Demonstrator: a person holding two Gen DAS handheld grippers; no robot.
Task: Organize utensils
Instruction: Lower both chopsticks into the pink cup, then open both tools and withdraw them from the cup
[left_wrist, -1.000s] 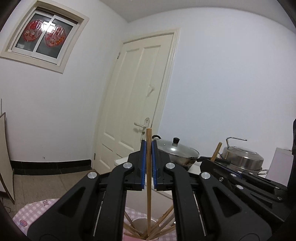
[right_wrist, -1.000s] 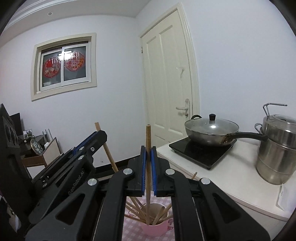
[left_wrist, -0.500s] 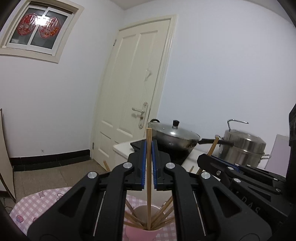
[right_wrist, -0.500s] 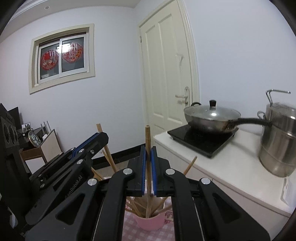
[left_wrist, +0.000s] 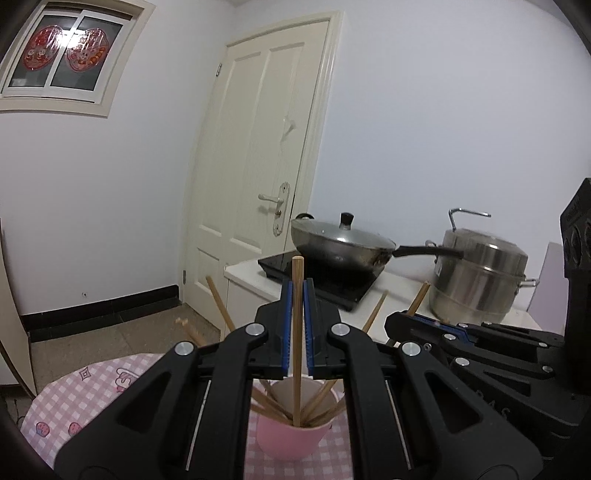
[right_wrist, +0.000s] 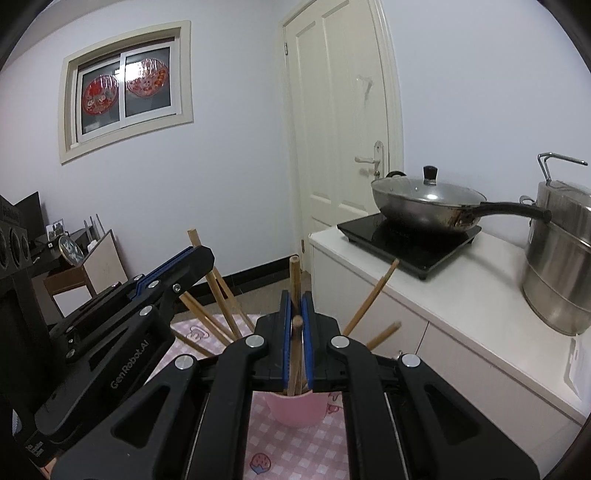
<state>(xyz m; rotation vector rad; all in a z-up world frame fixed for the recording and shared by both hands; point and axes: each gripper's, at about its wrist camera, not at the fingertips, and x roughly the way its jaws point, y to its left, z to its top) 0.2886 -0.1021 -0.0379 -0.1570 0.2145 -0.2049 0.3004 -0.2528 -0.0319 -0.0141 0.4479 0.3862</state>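
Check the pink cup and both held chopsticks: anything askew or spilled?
Nothing spilled. The chopsticks in the pink cup splay loosely in all directions rather than standing bundled. Each gripper, left and right, holds one chopstick upright over the cup.

wooden chopsticks (left_wrist: 296, 332) upright, pink cup (left_wrist: 291, 439)

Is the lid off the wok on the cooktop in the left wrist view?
No, the wok on the cooktop wears its lid, black knob on top.

Pink cup (left_wrist: 291, 435), tan wooden chopsticks (left_wrist: 297, 332), pink-and-white checked tablecloth (left_wrist: 85, 398), blue-padded black fingers (left_wrist: 286, 325)
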